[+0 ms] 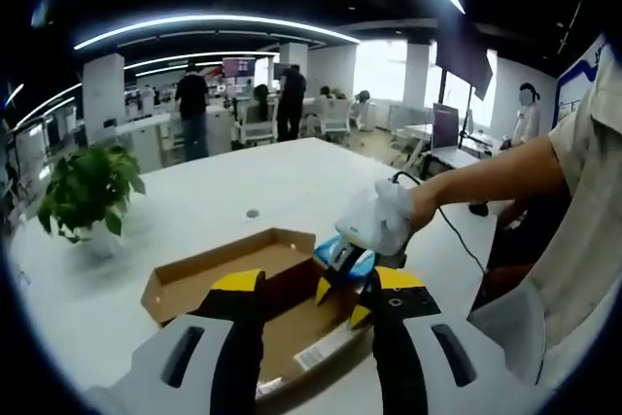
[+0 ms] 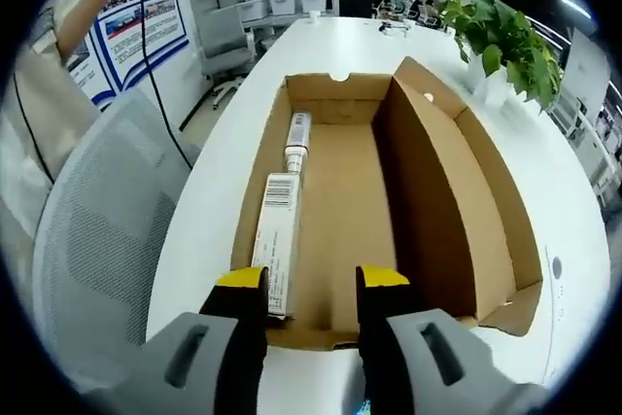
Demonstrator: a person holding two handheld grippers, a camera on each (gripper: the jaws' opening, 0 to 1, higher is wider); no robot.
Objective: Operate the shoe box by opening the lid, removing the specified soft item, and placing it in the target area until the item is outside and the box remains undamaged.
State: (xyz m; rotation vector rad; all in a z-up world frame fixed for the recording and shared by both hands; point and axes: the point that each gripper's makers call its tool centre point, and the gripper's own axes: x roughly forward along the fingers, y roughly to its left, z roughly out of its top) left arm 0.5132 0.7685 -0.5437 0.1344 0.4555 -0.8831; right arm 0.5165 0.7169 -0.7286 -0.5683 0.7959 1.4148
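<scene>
In the left gripper view, the left gripper (image 1: 309,289) hangs over the near end of the open cardboard shoe box (image 1: 185,277) with its yellow-tipped jaws held apart and nothing between them. The right gripper (image 1: 342,277), gripped by a white-gloved hand (image 1: 381,216), reaches down into the box beside a light blue soft item (image 1: 347,252); whether it clasps that item cannot be told. A potted plant (image 1: 86,190) stands on the white table (image 1: 282,177) beyond the box. In the right gripper view, the right gripper (image 2: 313,287) sits over the box's (image 2: 447,182) near wall, jaws spread and empty. The box lid stands open beside the plant (image 2: 505,36).
</scene>
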